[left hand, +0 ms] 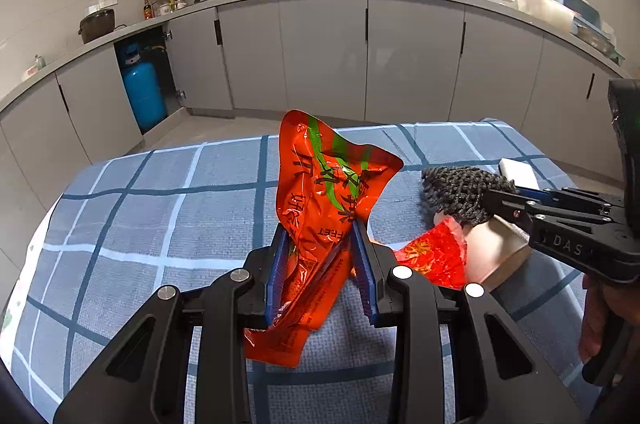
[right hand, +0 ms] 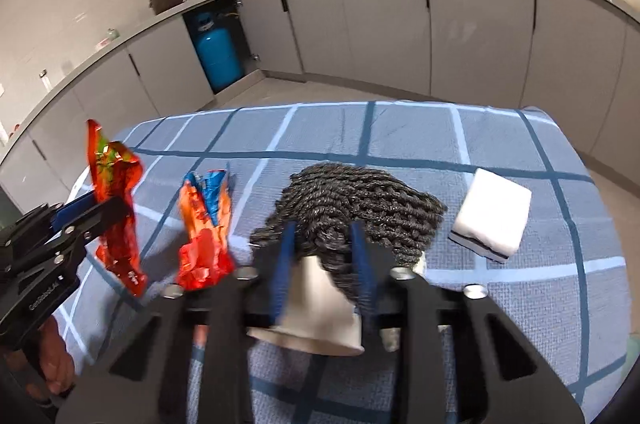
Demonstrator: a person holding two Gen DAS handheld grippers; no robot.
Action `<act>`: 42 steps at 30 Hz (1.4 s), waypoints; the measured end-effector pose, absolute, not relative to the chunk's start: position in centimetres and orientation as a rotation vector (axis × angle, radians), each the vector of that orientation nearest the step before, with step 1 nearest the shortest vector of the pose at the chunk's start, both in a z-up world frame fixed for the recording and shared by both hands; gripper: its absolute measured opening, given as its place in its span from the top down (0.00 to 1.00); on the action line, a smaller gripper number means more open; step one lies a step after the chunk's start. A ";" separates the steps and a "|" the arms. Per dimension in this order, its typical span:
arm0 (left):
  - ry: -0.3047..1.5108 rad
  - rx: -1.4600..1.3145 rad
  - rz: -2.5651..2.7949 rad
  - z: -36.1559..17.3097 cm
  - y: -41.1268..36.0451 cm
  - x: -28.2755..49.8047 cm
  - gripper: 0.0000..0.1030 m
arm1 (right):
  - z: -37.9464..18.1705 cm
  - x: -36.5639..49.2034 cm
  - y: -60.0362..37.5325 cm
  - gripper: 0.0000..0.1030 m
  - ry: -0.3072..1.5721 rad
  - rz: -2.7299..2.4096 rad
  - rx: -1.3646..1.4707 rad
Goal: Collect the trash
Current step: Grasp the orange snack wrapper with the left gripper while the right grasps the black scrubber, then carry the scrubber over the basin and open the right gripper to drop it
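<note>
1. The fingers (left hand: 280,256) of the left gripper (left hand: 320,256) are clenched on an orange-red snack wrapper (left hand: 320,191), held upright above the tabletop (left hand: 160,191).
2. The fingers (right hand: 362,264) of the right gripper (right hand: 325,260) are clamped on a beige paper cup (right hand: 316,304) and the dark knitted mesh (right hand: 360,199) over it.
3. A crumpled red-and-blue wrapper (right hand: 206,224) lies on the checked blue cloth (right hand: 400,135), between the two grippers.
4. A white sponge (right hand: 494,212) rests on the cloth, apart to the right of the mesh.
</note>
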State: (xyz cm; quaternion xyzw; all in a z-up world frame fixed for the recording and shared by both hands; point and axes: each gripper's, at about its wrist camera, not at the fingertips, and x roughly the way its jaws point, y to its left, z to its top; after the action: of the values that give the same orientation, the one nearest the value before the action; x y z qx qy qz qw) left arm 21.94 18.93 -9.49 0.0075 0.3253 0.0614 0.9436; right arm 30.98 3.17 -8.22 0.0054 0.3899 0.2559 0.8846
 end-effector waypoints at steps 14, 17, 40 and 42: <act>0.617 0.029 0.063 -6.3 14.9 21.2 0.69 | -2.7 26.5 -3.9 0.83 0.619 0.469 0.081; 0.619 0.038 0.020 -6.0 12.8 21.5 0.69 | -2.3 25.6 -7.1 0.83 0.605 0.418 0.100; 0.630 0.165 -0.391 -6.7 -9.6 22.8 0.69 | -6.0 19.8 -30.0 0.83 0.623 0.018 0.230; 0.636 0.172 -0.432 -7.1 -11.7 22.7 0.69 | -6.6 19.2 -31.7 0.83 0.631 -0.009 0.241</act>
State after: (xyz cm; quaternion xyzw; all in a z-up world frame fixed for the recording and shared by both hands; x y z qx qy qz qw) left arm 22.70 -11.68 -7.05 0.0838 0.3099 -0.2106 0.9234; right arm 19.19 -31.70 -6.63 0.1180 0.3093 -0.0047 0.9436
